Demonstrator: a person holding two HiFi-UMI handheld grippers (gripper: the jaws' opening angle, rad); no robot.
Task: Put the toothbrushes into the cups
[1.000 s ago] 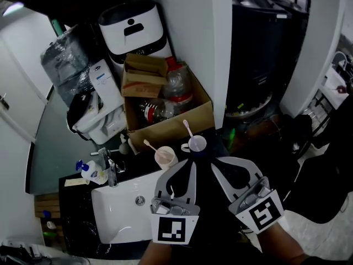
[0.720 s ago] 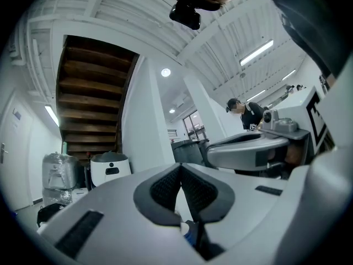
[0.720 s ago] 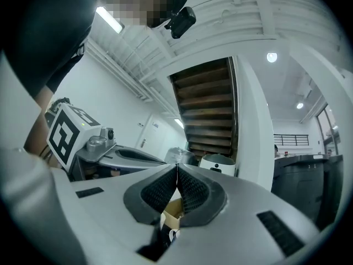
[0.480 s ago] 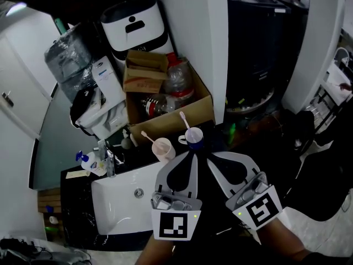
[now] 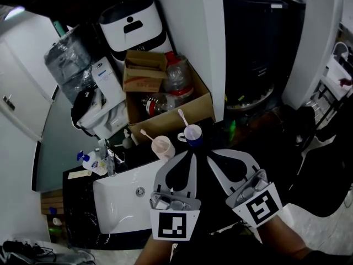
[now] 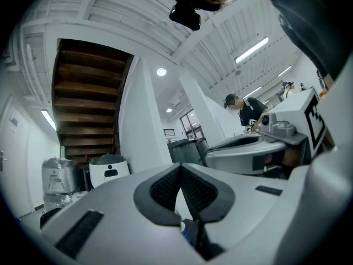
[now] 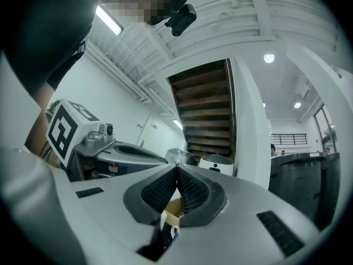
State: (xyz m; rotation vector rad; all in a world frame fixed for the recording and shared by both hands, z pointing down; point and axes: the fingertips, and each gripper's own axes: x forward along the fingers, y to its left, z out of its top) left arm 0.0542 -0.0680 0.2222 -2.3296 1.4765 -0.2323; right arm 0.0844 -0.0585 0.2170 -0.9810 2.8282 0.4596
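A pink cup (image 5: 164, 147) stands on the dark counter with a pale toothbrush (image 5: 146, 134) leaning out of it. Next to it on the right a blue cup (image 5: 193, 133) holds a white toothbrush (image 5: 181, 117). My left gripper (image 5: 189, 154) is shut with nothing in it, its tips just short of the two cups. My right gripper (image 5: 208, 152) is also shut on nothing, close beside the blue cup. In the left gripper view the jaws (image 6: 181, 168) meet, and they meet too in the right gripper view (image 7: 177, 168).
A white sink (image 5: 118, 197) with a faucet (image 5: 110, 160) lies left of the grippers, with a spray bottle (image 5: 88, 162) beyond it. Behind the cups stand a cardboard box (image 5: 165, 101) of bottles, a white appliance (image 5: 132, 29) and a white pillar (image 5: 193, 37).
Both grippers stay shut and hold about the same place behind the cups. The head view has drifted a little, so the cups sit slightly higher in the picture.
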